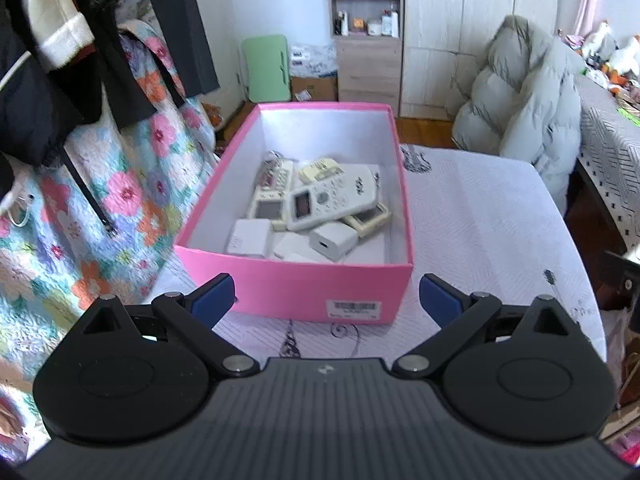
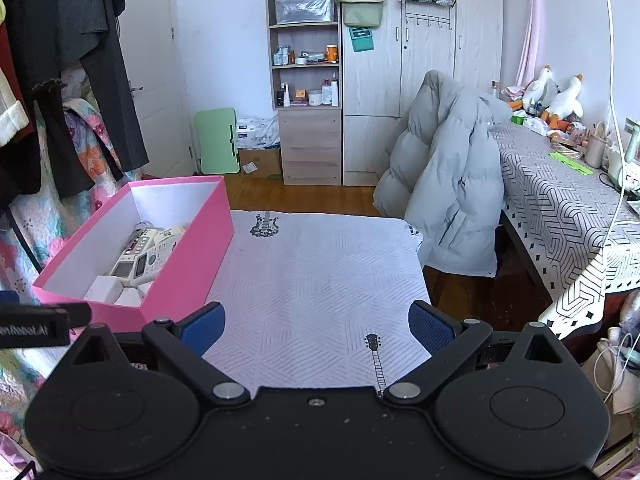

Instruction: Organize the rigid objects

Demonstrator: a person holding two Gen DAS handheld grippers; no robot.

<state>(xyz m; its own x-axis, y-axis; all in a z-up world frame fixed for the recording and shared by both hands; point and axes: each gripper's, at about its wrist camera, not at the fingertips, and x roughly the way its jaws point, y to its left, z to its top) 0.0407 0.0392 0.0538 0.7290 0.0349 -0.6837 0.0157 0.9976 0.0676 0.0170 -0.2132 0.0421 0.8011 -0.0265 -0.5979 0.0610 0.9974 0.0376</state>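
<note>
A pink box (image 1: 296, 292) stands on the white patterned table cover (image 1: 480, 240). It holds several white and cream items: a large remote control (image 1: 336, 200), a second remote (image 1: 272, 196), a charger plug (image 1: 332, 242) and a flat white adapter (image 1: 248, 236). My left gripper (image 1: 326, 300) is open and empty, just in front of the box's near wall. The box also shows in the right wrist view (image 2: 188, 256), at the left. My right gripper (image 2: 316, 328) is open and empty above the bare cover, right of the box.
A grey puffer jacket (image 2: 444, 192) hangs on a chair beyond the table's far right corner. A desk with a patterned cloth (image 2: 560, 208) stands at the right. Hanging clothes (image 1: 100, 40) and a floral quilt (image 1: 100, 200) are at the left. Shelves and wardrobe stand behind.
</note>
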